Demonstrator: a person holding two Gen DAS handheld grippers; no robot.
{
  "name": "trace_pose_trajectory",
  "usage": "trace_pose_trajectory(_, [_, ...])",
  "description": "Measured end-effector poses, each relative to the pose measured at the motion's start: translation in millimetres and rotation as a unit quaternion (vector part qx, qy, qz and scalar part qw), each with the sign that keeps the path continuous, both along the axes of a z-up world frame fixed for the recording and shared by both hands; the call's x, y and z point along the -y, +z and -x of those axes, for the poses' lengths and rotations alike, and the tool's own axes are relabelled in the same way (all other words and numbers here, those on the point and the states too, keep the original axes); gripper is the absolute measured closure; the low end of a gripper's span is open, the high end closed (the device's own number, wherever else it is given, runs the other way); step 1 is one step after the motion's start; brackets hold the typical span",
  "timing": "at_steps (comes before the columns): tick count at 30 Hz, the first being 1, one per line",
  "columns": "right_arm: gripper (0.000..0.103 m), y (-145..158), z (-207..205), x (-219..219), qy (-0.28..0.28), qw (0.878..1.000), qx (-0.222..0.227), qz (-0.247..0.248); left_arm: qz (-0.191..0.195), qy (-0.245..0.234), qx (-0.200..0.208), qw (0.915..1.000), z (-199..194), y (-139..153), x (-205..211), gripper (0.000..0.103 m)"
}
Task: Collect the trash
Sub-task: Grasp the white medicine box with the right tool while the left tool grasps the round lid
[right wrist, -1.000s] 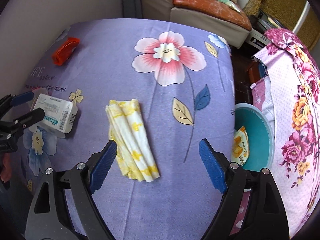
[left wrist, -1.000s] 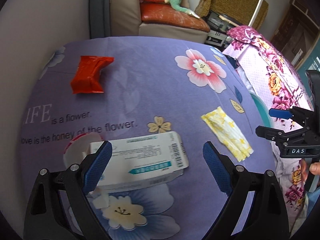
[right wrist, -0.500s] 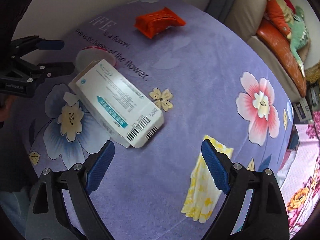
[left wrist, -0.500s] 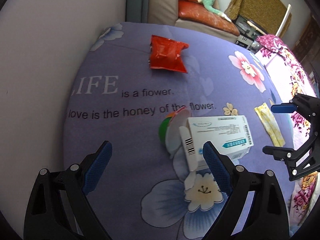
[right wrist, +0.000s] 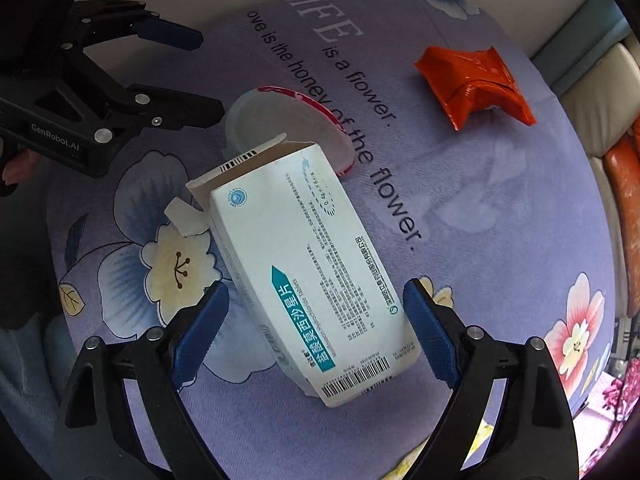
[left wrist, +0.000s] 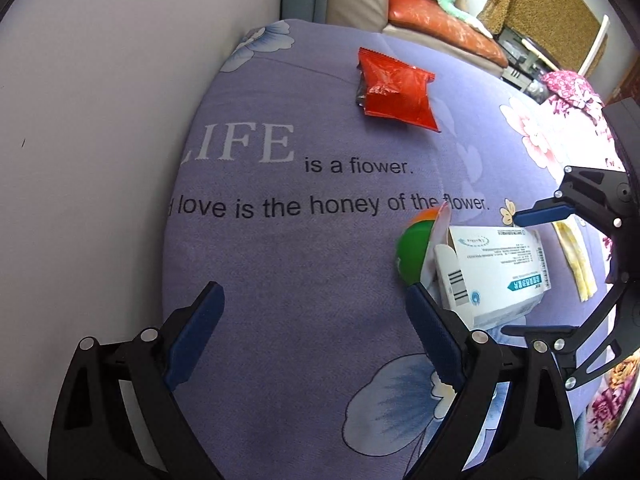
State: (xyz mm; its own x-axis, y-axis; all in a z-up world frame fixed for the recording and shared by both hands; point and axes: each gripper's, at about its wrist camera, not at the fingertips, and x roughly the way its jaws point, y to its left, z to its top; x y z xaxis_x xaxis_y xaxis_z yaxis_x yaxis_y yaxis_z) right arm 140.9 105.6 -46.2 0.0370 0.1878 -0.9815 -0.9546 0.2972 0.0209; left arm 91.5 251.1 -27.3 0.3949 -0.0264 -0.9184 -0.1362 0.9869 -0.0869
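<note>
A white medicine box (right wrist: 304, 272) with an open flap lies on the purple flowered tablecloth (right wrist: 480, 216). My right gripper (right wrist: 316, 332) is open, its fingers on either side of the box's near end. A small cup (right wrist: 280, 120) with a red-edged lid lies on its side behind the box; it shows green in the left wrist view (left wrist: 416, 248). A red snack wrapper (left wrist: 394, 90) lies farther back. My left gripper (left wrist: 312, 336) is open and empty over bare cloth, left of the box (left wrist: 492, 272). A yellow patterned napkin (left wrist: 578, 256) lies to the right.
A white wall (left wrist: 100, 140) borders the table on the left. A sofa (left wrist: 420, 4) with cushions stands beyond the far edge. A floral pink cloth (left wrist: 572, 84) covers furniture at the right.
My right gripper has swung left from the napkin and closed in over the medicine box. My left gripper has turned left away from the box, toward the printed text.
</note>
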Motion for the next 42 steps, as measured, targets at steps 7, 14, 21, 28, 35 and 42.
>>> trace_pose_trajectory(7, [0.035,4,8,0,-0.001,1.0,0.006,-0.031,0.01,-0.003,0.008,0.9999,-5,1,1,0.011])
trace_pose_trajectory(14, [0.04,15,4,38,-0.055,0.998,0.012,-0.028,0.009,-0.042,0.025,0.9987,-19,3,25,0.012])
trace_pose_trajectory(21, [0.04,25,-18,82,-0.174,0.984,0.026,-0.043,0.01,-0.057,0.01,0.9983,-42,-8,40,0.048])
trace_pose_trajectory(28, [0.04,29,-30,122,-0.249,0.966,0.034,-0.052,-0.007,-0.063,0.011,0.9979,-40,-13,62,0.094])
trace_pose_trajectory(35, [0.041,36,-34,140,-0.303,0.949,0.03,-0.082,-0.033,-0.056,0.032,0.9973,-35,5,88,0.096])
trace_pose_trajectory(42, [0.041,49,-24,172,-0.327,0.939,0.039,-0.104,-0.047,-0.084,0.047,0.9943,-32,26,119,0.096])
